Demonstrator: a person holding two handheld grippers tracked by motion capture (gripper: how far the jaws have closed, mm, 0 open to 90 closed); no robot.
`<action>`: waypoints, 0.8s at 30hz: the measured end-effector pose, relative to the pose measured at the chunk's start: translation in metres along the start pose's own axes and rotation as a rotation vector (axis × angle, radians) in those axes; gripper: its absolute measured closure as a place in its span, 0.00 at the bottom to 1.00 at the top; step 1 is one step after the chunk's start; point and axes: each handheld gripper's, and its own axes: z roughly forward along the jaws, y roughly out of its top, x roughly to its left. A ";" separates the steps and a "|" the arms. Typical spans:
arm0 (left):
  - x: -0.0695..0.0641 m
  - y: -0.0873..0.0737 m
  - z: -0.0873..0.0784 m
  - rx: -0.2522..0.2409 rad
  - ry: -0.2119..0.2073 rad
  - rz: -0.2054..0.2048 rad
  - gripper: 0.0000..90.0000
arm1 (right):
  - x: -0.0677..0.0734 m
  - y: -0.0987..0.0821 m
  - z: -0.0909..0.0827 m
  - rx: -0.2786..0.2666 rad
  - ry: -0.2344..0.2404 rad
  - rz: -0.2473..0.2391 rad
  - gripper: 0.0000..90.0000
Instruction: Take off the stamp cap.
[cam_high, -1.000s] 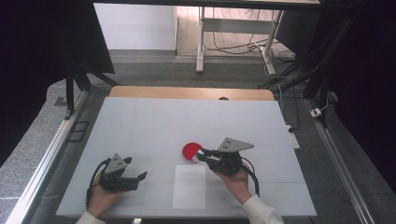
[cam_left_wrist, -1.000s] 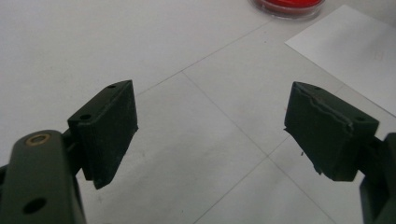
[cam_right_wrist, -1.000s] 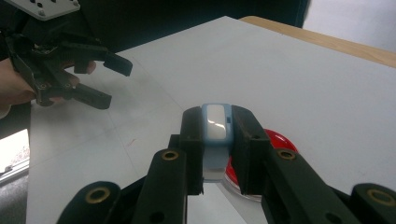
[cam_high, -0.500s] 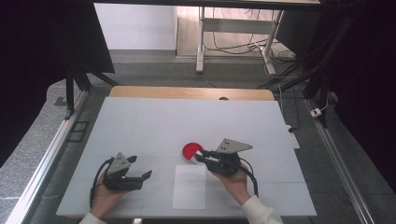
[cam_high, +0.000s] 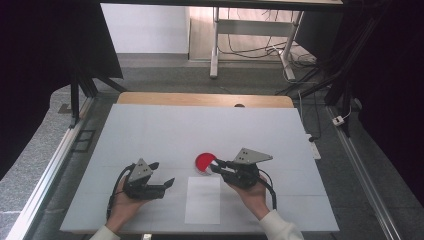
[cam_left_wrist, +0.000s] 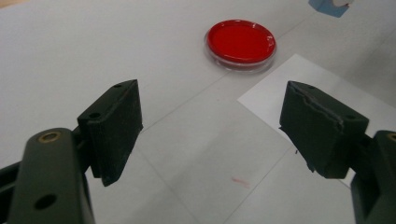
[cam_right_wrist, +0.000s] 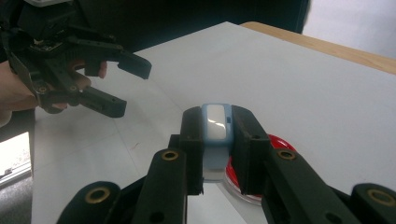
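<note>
A small light-blue and white block (cam_right_wrist: 215, 133) is clamped between the jaws of my right gripper (cam_right_wrist: 215, 112), which is shut on it. That gripper (cam_high: 214, 165) hovers at the right edge of a round red dish (cam_high: 203, 161) on the white table; the dish (cam_right_wrist: 281, 142) lies just behind the block. My left gripper (cam_high: 164, 173) stands open to the left of the dish (cam_left_wrist: 240, 41), jaws aimed toward it. Those jaws (cam_left_wrist: 212, 93) have just been closing a little, with only bare table between them. The left gripper (cam_right_wrist: 130, 88) also appears wide apart at the upper left of the right gripper view.
A white sheet of paper (cam_high: 202, 200) lies flat in front of the dish, between the two hands; its corner (cam_left_wrist: 327, 77) reaches beside the left gripper's right jaw. The white table top (cam_high: 200, 125) stretches to a wooden far edge (cam_high: 205, 99).
My left gripper has shifted to the right, nearer the paper and the dish. The right gripper with its block has stayed in place.
</note>
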 end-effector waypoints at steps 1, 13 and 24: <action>-0.002 0.001 0.002 0.001 -0.002 0.005 0.24 | 0.000 0.000 0.000 -0.001 0.000 0.001 0.83; -0.017 0.016 0.021 0.003 -0.037 0.049 0.26 | 0.000 -0.001 0.002 0.003 0.001 0.007 0.83; -0.030 0.027 0.036 0.002 -0.072 0.072 0.28 | 0.000 -0.002 0.004 -0.002 -0.001 0.009 0.83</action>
